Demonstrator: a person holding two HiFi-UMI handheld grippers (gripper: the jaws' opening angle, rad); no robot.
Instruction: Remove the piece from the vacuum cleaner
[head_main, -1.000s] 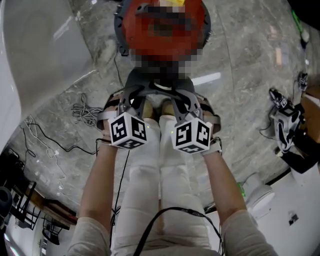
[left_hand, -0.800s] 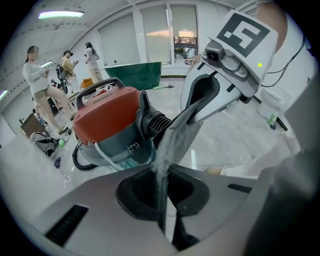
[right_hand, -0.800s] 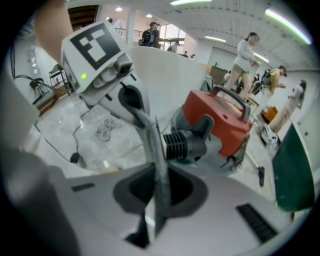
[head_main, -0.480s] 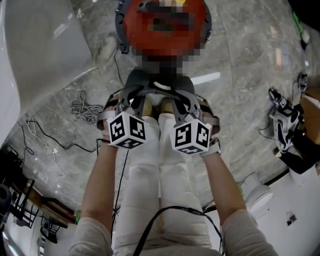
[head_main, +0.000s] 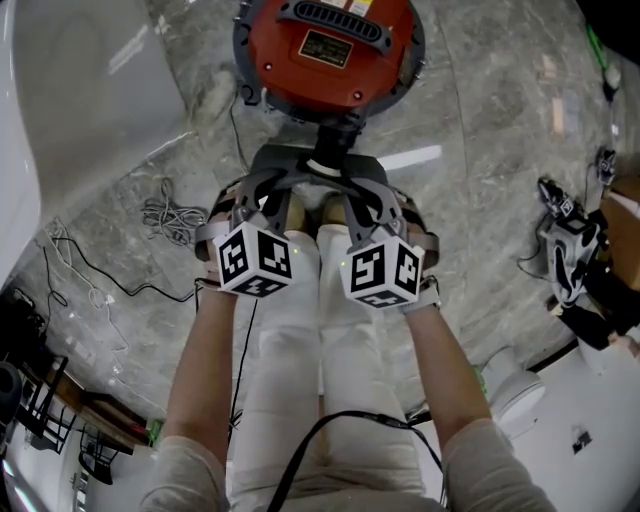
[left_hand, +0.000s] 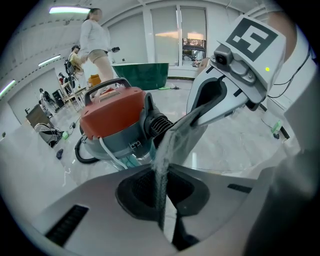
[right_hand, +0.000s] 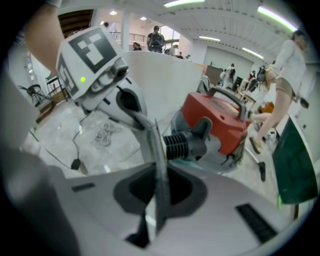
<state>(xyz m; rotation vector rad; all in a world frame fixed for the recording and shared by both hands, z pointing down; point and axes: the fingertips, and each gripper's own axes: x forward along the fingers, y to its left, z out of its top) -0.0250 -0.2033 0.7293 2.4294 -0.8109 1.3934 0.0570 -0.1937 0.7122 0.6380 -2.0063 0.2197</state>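
Note:
The red vacuum cleaner (head_main: 328, 50) stands on the marble floor ahead of the person's knees. Its black ribbed hose connector (left_hand: 159, 125) sticks out of the front toward me and also shows in the right gripper view (right_hand: 176, 145). My left gripper (head_main: 295, 172) and right gripper (head_main: 348, 172) point steeply down and meet tip to tip just over that connector. Both have their jaws pressed flat together. In the left gripper view the left gripper's tips (left_hand: 167, 137) end beside the ribbed part, as the right gripper's (right_hand: 154, 134) do in its own view. No frame shows anything between either pair.
A coiled cable (head_main: 165, 218) and a thin black lead (head_main: 110, 290) lie on the floor at left, beside a large white curved panel (head_main: 60, 110). More equipment (head_main: 570, 245) sits at right. Several people (left_hand: 95, 42) stand in the background.

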